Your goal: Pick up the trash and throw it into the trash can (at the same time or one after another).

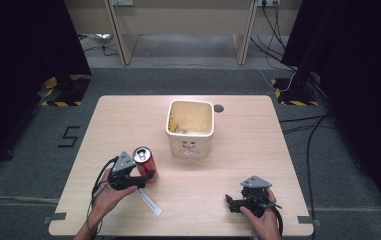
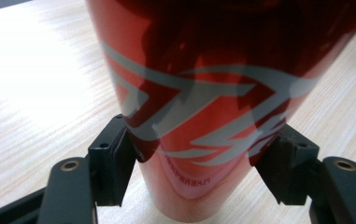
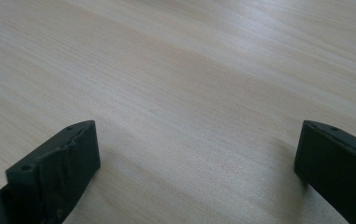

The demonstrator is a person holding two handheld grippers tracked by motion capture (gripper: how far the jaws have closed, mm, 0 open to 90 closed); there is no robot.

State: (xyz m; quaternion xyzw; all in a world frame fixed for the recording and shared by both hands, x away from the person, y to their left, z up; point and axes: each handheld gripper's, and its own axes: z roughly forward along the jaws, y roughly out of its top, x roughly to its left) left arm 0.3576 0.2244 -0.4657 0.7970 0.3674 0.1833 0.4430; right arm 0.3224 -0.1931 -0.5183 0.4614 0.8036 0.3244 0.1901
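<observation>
The left gripper has its two black jaws on either side of a tall red metal can with grey swirls. In the left gripper view both pads touch the can's sides low down, so the can is clamped between them. The can stands upright on the pale wooden table, on the left part near the front. Its silver top faces up in the high view. The person's left hand holds this gripper from behind, close to the front edge of the table.

Just in front of the left gripper a thin white strip lies flat on the wood, near the front edge.

The right gripper rests at the front right of the table, held by the person's right hand. Its jaws stand wide apart with bare wood between them, so it grips nothing. It is well apart from the can.

A cream square plastic bin stands near the middle of the table, further back. It is open on top. Its inside walls look stained yellow, and what lies at the bottom is too small to tell. A small round hole sits in the table beside the bin's back right corner.

There is open wood between the can and the bin, and more all around the right gripper. Grey floor goes around the table.
</observation>
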